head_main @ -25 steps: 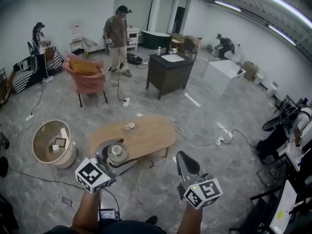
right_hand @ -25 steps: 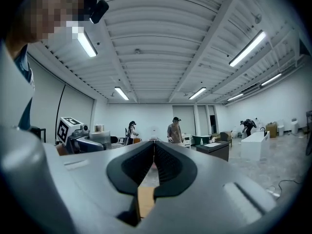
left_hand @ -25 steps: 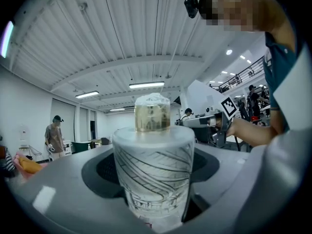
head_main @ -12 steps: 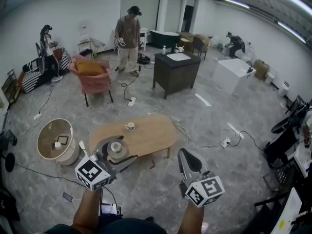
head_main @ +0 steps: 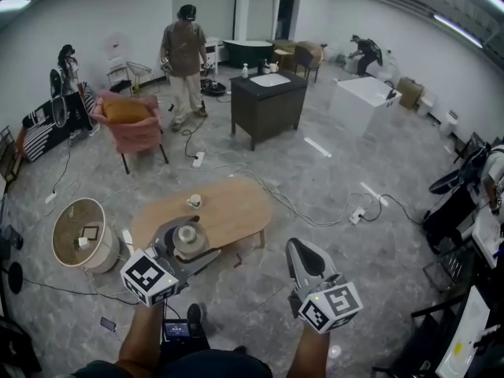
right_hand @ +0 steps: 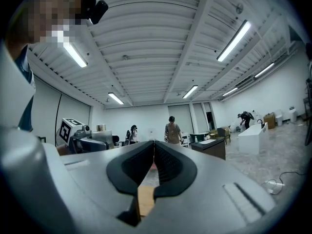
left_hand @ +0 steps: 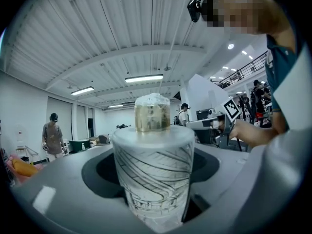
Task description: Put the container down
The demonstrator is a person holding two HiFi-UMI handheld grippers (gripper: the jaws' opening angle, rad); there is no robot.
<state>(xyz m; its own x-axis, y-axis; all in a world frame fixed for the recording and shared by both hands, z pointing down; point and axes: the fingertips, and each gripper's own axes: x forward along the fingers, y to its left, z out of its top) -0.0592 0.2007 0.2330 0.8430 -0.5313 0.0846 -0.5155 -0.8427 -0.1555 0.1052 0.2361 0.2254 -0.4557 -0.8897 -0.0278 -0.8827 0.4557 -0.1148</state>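
1. Container [left_hand: 153,174] is clamped by its sides in my left hand-held gripper [head_main: 187,246]. It's upright and up in the air, at the near edge of the oval wooden counter [head_main: 236,207] and not resting on anything.
2. My right hand-held gripper [head_main: 299,252] has its jaws pressed together with nothing in them, and it hangs off to the right, well apart from the container.
3. To do this well, I'd keep the left one level so the container doesn't tip, then pick a bare patch of wood well clear of the small cup [head_main: 194,201].
4. I'd let the base sit flat before easing the jaws apart. After that I'd back straight out, since brushing the side could knock it over.
5. The lid could be loose, can't tell from here, so no jerks.
6. Looks-wise, it's a pale cylinder with dark sketchy lines drawn around the wall. It has a flat whitish lid with a yellowish see-through knob on top. The surface seems smooth, so it's probably a bit slippery.
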